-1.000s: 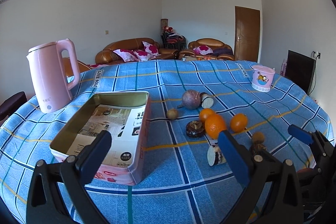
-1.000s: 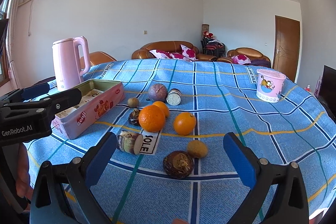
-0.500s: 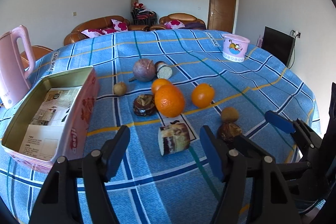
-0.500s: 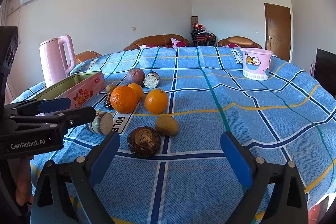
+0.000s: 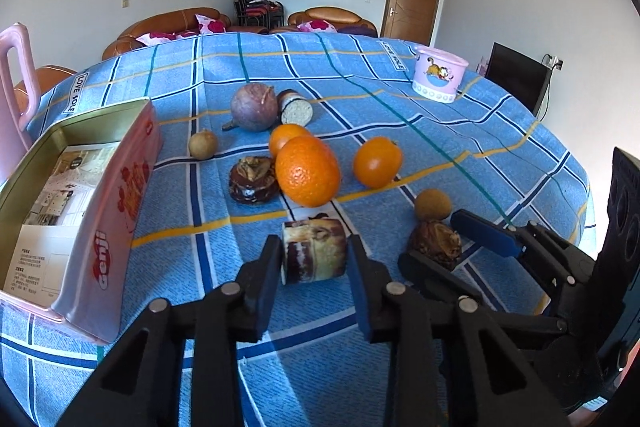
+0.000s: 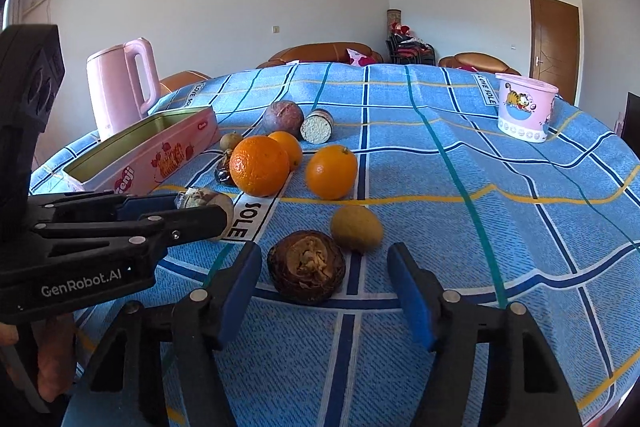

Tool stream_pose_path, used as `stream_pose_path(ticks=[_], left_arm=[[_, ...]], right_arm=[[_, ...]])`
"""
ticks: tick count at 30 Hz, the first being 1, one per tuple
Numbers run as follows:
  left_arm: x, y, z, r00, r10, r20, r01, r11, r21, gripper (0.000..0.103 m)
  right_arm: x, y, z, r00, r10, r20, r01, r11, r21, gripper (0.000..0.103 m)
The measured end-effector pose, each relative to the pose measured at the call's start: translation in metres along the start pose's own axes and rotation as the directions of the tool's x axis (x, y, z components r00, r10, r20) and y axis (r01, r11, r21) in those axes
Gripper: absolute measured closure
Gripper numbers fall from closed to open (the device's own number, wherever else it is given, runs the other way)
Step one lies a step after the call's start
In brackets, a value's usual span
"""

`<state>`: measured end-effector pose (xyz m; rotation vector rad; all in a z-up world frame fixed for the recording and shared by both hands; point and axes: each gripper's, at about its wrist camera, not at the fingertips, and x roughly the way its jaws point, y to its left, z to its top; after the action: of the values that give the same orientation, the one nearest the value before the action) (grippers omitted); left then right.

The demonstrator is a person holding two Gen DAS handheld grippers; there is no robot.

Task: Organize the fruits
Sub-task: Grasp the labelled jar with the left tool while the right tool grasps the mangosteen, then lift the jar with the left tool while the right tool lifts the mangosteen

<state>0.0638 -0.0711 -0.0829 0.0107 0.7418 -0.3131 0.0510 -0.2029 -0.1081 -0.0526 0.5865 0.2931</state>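
Closing on a cut fruit chunk (image 5: 314, 251) lying on the desk (image 5: 460, 131), the left hand-held gripper (image 5: 314, 267) pinched it, presumably bound for the open tin (image 5: 116, 203) alongside, while the right hand-held gripper (image 6: 324, 287) narrowed, unclamped, around a brown shrivelled fruit (image 6: 306, 267).

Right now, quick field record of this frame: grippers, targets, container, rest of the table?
left gripper: jaws just closing, pads against the cut fruit piece on the cloth
right gripper: jaws just closing, either side of the dark brown fruit, not touching it
tin: open, paper inside, no fruit in it
oranges: three, grouped mid-table, largest
tablecloth: blue check
other: pink kettle, pink cup
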Motion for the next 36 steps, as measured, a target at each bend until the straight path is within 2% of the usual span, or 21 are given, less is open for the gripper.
stream_pose_path(ticks=[6, 10, 17, 36], left_arm=[[0.000, 0.001, 0.000, 1.000, -0.016, -0.002, 0.016, 1.000, 0.003, 0.070], [-0.003, 0.000, -0.002, 0.999, -0.043, 0.019, 0.043, 0.999, 0.015, 0.070], [-0.014, -0.001, -0.007, 0.996, -0.017, 0.085, 0.013, 0.999, 0.050, 0.070], [-0.028, 0.007, -0.007, 0.986, 0.011, 0.165, -0.015, 0.999, 0.028, 0.070]], right_arm=[[-0.001, -0.001, -0.002, 1.000, 0.014, 0.004, -0.014, 1.000, -0.003, 0.051], [-0.002, -0.003, -0.003, 0.999, 0.032, 0.017, -0.033, 0.999, 0.006, 0.062], [-0.003, -0.004, -0.003, 0.998, 0.060, 0.031, -0.061, 0.998, 0.015, 0.063], [-0.017, 0.011, 0.000, 0.993, 0.062, 0.097, -0.058, 0.998, -0.040, 0.063]])
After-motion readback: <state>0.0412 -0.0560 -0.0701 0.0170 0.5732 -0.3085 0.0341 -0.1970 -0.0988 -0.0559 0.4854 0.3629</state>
